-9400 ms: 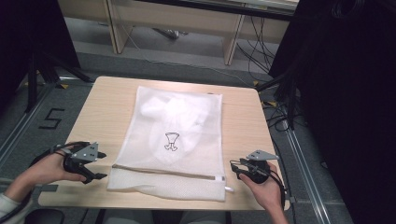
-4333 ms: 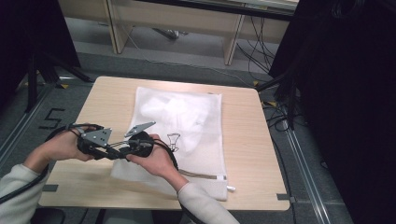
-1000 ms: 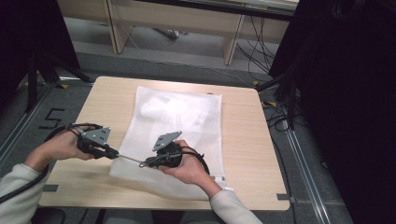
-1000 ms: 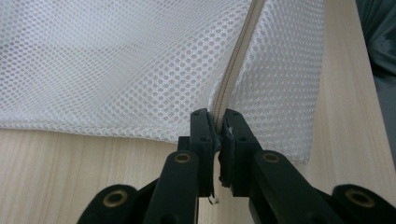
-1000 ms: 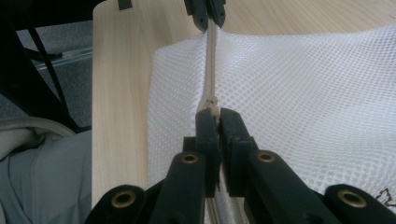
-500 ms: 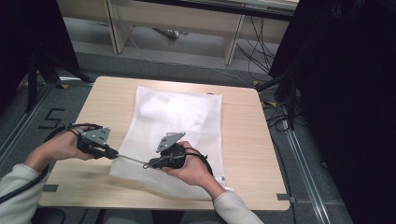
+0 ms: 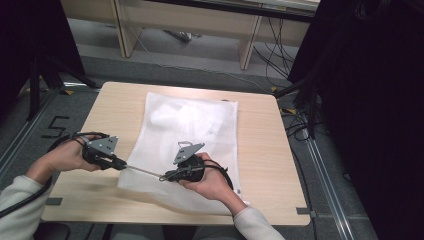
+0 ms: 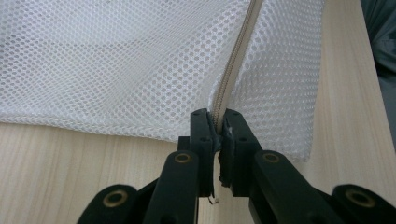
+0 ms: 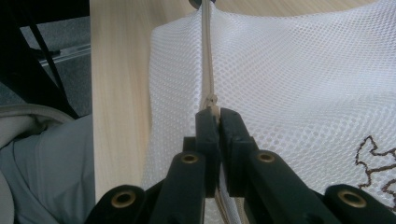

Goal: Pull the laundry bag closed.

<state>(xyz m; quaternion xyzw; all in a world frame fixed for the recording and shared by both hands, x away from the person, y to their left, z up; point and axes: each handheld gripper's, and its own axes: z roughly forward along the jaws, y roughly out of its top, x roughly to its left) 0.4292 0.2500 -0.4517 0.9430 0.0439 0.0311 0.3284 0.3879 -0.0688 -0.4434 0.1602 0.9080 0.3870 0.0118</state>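
1. Zipper travel is what is changing: a second ago the right gripper (image 7: 165, 177) was a little nearer the left gripper (image 7: 121, 165), and it is now sitting farther along the zipper (image 7: 145, 171), toward the bag's right side.
2. The right gripper's jaws are pressing together on the zipper pull (image 9: 211, 101), as the right gripper view is showing.
3. The left gripper's jaws are clamping the end of the zipper tape (image 8: 218, 122) at the bag's left corner, and that hand is staying put as an anchor.
4. The white mesh laundry bag (image 7: 192, 125) is lying flat on the wooden table (image 7: 270, 150), its zippered edge nearest the person.
5. Judging from this, the zipper is running along; a good stretch toward the right end is remaining.
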